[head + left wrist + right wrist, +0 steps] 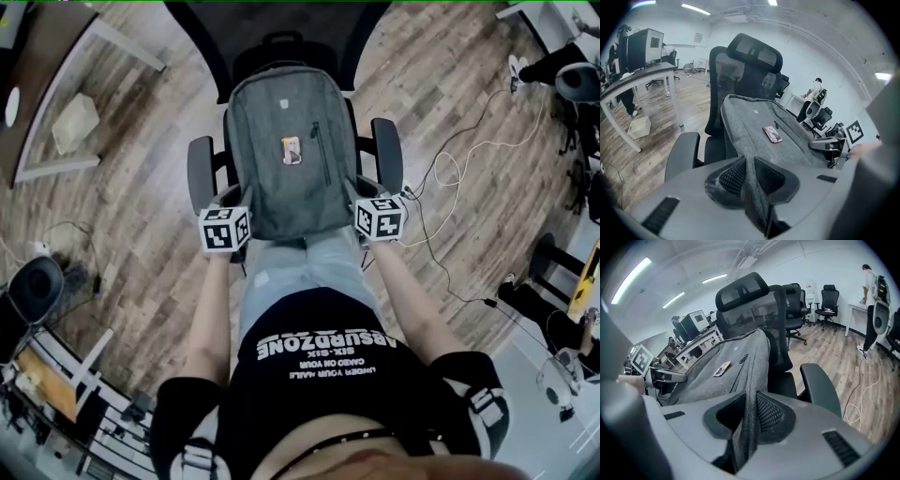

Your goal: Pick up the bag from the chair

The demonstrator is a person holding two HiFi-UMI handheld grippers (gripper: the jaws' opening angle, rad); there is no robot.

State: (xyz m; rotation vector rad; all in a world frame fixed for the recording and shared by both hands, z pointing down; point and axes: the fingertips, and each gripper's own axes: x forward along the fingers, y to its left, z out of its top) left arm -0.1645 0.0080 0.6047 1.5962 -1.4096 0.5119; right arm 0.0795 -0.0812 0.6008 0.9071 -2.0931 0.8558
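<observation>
Left gripper view showed the left claw (750, 174) pinched nearly shut on a fold of grey cloth at the side edge of the bag (754, 124), with the fabric pressed between its two ribbed faces. In the head view that claw sat at about 7 o'clock on the bag, just inside the left armrest of the chair (200, 172).

The bag, a grey backpack, lay front-up on the chair, with its base on the seat toward the person and its top against the backrest at 12 o'clock. A small orange tag (292, 150) lay on its front panel. The bag looked soft and slack and would likely sag between two holds. Its weight could not be judged from outside. The woven cloth should grip well, though a thin pinch of it might stretch or slip, so a deeper bite near a seam seemed safer.

At 5 o'clock the right claw (749, 411) was likewise closed narrow on the opposite side edge, cloth caught between its faces.
</observation>
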